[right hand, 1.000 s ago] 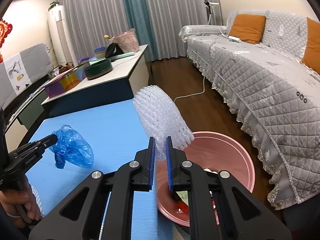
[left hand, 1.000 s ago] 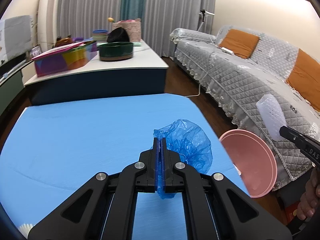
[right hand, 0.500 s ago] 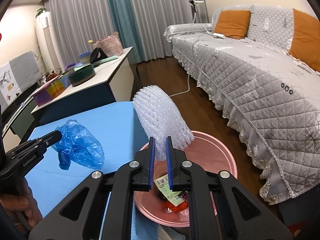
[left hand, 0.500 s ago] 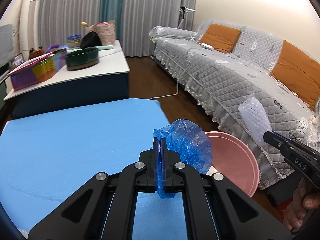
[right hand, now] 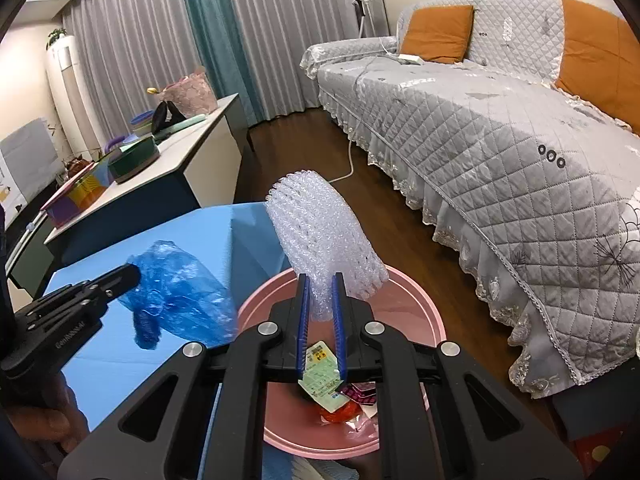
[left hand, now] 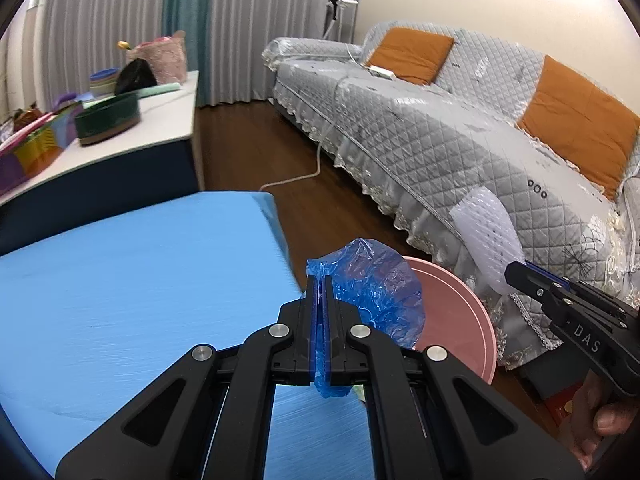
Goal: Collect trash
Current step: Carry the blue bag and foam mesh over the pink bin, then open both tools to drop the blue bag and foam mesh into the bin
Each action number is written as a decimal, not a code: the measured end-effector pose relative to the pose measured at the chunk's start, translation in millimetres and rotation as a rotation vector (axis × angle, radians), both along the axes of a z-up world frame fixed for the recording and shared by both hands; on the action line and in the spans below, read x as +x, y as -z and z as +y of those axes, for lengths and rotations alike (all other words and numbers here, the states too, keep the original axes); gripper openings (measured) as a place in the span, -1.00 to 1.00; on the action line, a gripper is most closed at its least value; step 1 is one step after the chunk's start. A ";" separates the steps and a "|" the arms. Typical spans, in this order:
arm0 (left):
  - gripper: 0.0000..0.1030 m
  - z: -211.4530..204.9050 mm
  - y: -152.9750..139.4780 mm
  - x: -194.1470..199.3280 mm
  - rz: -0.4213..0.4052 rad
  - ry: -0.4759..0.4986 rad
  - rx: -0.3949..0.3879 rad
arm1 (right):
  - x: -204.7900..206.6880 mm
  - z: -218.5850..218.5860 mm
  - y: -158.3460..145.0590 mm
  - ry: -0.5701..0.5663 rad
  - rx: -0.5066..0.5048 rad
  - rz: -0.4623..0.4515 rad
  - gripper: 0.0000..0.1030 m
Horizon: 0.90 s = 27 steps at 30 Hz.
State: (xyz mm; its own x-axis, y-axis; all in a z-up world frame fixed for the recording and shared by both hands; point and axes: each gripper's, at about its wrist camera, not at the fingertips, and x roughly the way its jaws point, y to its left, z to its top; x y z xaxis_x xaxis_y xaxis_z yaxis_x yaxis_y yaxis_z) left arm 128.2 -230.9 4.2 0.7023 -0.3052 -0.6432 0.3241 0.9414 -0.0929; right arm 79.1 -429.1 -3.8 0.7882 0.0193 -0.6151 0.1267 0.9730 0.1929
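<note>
Beside the sofa (right hand: 500,128), only the right view shows wrappers (right hand: 326,376) in the pink bin (right hand: 416,300); left tongs (left hand: 320,292) clamp blue plastic (left hand: 372,292), right tongs (right hand: 320,300) clamp foam netting (right hand: 316,232).

You've got a blue table (left hand: 132,280) in front of you; its top shows bare blue, far right corner by the floor gap. Pink basin (right hand: 416,304) sits just off its right edge, wrappers (right hand: 326,384) lying in it; can't tell what it rests on. Behind, a white counter (left hand: 164,128) carries a dark green round tin (left hand: 108,124) and a colourful box (left hand: 32,152).
</note>
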 end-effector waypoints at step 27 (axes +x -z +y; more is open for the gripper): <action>-0.20 -20.2 23.7 15.2 0.091 0.083 -0.010 | 8.5 -20.7 14.7 0.088 0.023 0.046 0.14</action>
